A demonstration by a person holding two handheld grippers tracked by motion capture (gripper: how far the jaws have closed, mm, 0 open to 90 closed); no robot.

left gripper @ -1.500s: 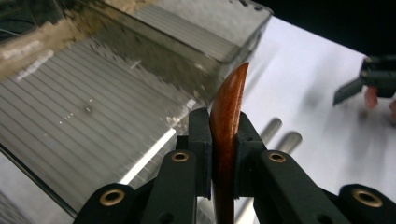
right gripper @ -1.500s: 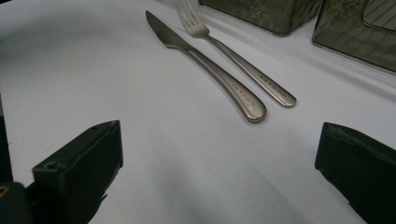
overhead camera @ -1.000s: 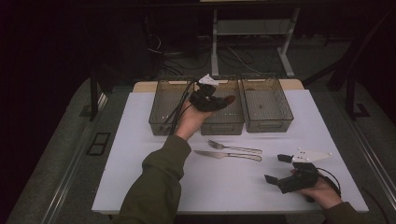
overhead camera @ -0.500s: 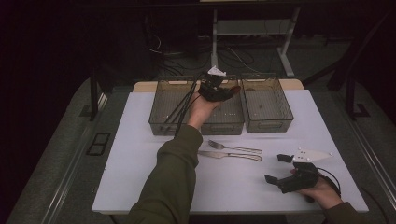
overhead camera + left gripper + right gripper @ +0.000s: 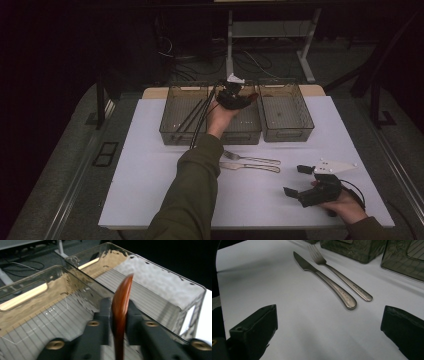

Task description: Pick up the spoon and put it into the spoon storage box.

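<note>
Your left claw (image 5: 235,95) has moved right since earlier frame, now over middle bin (image 5: 245,131), jaws just easing apart, pads still flanking brown spoon (image 5: 121,312). Spoon's long axis points away along jaws, bin floor below. Right claw (image 5: 300,181) released, idle near fork (image 5: 342,277).

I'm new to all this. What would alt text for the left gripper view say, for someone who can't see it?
Two black jaws of the left gripper hold a reddish-brown wooden utensil edge-on above the ribbed floor of a clear plastic bin. A second clear bin stands just beyond it on the white table.
</note>
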